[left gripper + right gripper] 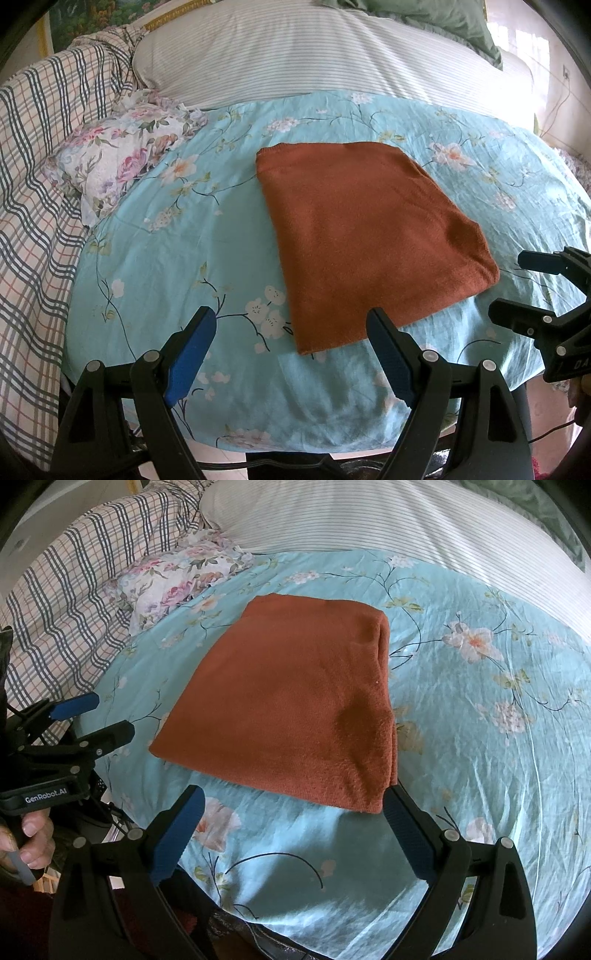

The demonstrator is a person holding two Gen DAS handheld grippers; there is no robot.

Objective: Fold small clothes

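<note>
A rust-orange knit garment [362, 236] lies folded into a flat rectangle on the light blue floral sheet [166, 258]. It also shows in the right wrist view [295, 701]. My left gripper [290, 317] is open and empty, just in front of the garment's near edge. My right gripper [295, 794] is open and empty at the garment's near right corner; it also shows at the right edge of the left wrist view [509, 284]. The left gripper shows at the left of the right wrist view [110, 712].
A floral pillow [122, 155] lies left of the garment. A plaid blanket [33, 184] fills the left side. A striped white pillow [314, 55] lies behind. The bed's near edge [295, 443] is just below my grippers.
</note>
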